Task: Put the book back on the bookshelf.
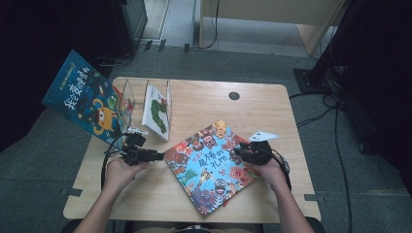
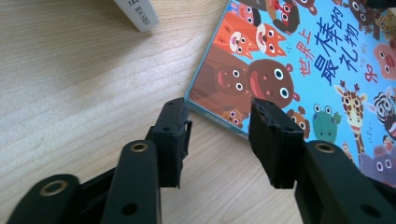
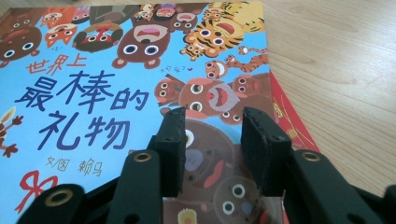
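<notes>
Picture book point(image 1: 210, 165) flat, long axis diagonal, corner toward person

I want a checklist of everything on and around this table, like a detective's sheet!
Surface: wooden table, with a dark round hole near the far edge.
Job's things: animal picture book lying flat and slanted in the middle.
Clutter: blue book leaning at the far left corner; clear stand with a white book propped in it.
Grippers: left gripper open, jaws astride the picture book's corner; right gripper open, low over the book's cover near its edge.
Cables: black cable looping from the left gripper; more cables on the floor at right.
Surroundings: grey carpet, wooden furniture at the back.
</notes>
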A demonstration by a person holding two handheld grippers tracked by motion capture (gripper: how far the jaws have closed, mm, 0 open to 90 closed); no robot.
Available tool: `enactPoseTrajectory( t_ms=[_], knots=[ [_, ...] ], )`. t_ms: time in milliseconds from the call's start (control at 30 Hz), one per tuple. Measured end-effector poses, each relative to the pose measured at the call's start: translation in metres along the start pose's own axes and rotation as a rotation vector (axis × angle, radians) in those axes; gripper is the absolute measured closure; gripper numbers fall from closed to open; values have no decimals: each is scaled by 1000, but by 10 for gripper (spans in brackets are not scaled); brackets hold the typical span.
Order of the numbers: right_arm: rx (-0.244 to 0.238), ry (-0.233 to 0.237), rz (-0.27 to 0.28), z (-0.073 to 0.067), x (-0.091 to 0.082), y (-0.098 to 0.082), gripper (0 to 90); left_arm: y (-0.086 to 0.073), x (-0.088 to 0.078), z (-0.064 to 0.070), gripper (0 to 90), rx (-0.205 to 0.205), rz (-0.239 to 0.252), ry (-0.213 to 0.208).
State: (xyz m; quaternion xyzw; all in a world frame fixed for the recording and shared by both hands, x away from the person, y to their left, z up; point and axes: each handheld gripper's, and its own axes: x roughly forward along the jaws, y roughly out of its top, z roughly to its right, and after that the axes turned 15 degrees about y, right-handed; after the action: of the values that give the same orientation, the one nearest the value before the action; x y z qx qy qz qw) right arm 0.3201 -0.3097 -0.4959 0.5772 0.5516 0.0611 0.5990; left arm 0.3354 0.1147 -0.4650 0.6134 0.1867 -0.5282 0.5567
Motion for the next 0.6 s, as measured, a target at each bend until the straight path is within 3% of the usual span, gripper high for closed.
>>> enactPoseTrajectory(
  t_ms=[100, 233, 333, 500, 600],
  knots=[
    [-4, -8, 5, -1, -2, -2, 654, 0, 2, 0, 623, 8, 19, 0],
    [8, -14, 10, -2, -5, -4, 688, 2, 6, -1, 682, -15, 30, 8],
    [20, -13, 11, -2, -8, -7, 709, 4, 7, -3, 735, -40, 28, -12],
    [28, -17, 11, -3, -12, -11, 753, 5, 13, -5, 817, -26, 18, 10],
    [35, -16, 13, -4, -15, -14, 776, 7, 16, -11, 865, -48, 24, -23]
  ],
)
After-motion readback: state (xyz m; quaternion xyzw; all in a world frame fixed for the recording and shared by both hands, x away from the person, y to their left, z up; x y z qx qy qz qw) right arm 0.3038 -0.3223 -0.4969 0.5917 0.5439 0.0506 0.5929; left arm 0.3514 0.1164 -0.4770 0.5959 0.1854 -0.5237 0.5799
